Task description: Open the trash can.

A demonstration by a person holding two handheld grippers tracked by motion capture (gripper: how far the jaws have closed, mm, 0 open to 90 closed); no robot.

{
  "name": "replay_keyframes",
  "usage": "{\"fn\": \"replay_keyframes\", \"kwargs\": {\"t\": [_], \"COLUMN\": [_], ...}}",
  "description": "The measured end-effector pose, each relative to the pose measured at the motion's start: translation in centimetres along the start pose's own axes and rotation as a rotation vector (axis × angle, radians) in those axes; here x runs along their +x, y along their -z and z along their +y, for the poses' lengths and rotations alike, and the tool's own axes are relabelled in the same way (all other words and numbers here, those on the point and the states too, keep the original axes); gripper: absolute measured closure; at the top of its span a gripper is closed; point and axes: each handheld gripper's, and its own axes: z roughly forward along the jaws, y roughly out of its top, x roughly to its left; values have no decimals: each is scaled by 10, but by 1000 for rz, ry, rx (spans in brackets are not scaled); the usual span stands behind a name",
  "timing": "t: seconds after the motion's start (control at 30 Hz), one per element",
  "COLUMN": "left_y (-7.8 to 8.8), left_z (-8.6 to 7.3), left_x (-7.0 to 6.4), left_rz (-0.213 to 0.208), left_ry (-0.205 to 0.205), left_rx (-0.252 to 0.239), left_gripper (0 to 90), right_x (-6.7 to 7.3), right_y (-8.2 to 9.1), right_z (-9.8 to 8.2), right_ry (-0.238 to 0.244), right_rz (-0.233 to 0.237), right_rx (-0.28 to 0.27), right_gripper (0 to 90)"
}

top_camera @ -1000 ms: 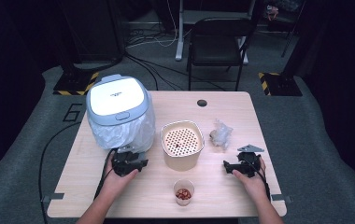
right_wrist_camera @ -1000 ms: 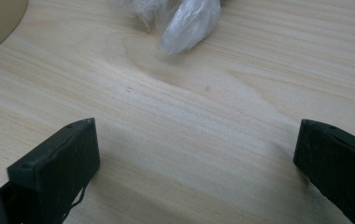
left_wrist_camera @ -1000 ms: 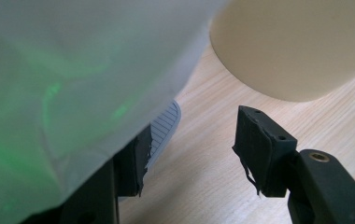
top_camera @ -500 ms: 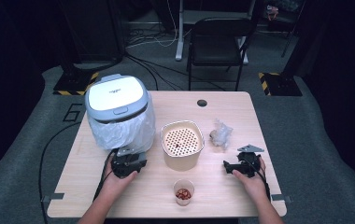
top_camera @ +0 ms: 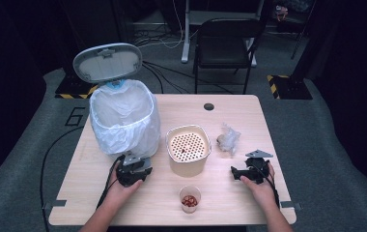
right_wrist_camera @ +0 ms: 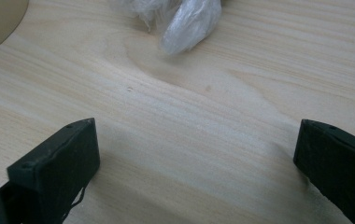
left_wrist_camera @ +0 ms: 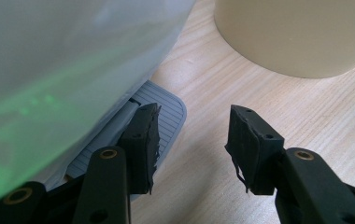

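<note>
A grey pedal bin (top_camera: 123, 121) lined with a white bag stands at the table's left, its lid (top_camera: 107, 62) raised. My left gripper (top_camera: 132, 169) sits at the bin's base. In the left gripper view its jaws (left_wrist_camera: 194, 126) stand apart with bare wood between them, and one jaw rests on the ribbed grey pedal (left_wrist_camera: 166, 109). My right gripper (top_camera: 237, 173) lies on the table at the right, open wide (right_wrist_camera: 194, 140), holding nothing. A crumpled clear plastic wrap (top_camera: 229, 139) (right_wrist_camera: 180, 16) lies just beyond it.
A cream perforated basket (top_camera: 187, 147) (left_wrist_camera: 297, 32) stands mid-table between the grippers. A small clear cup (top_camera: 190, 197) with red pieces sits near the front edge. A dark cable hole (top_camera: 208, 106) marks the table's far side, and a black chair (top_camera: 225, 43) stands behind.
The bin's lid, down in both earlier frames, has swung up and now shows the white bag inside. Both hands stay about where they were.
</note>
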Motion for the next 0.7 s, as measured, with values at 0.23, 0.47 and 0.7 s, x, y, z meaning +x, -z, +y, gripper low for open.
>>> {"fn": "replay_keyframes", "kwargs": {"t": [0.23, 0.47, 0.7], "left_y": [0, -1, -1], "left_z": [0, 1, 1], "left_x": [-1, -3, -3], "left_rz": [3, 22, 21], "left_ry": [5, -2, 0], "left_rx": [-3, 8, 9], "left_gripper": [534, 533, 532], "right_x": [0, -1, 0], "right_y": [0, 1, 2], "right_z": [0, 0, 3], "right_ry": [0, 10, -24], "right_rz": [0, 1, -4], "right_rx": [-1, 1, 25], "right_gripper": [0, 0, 17]}}
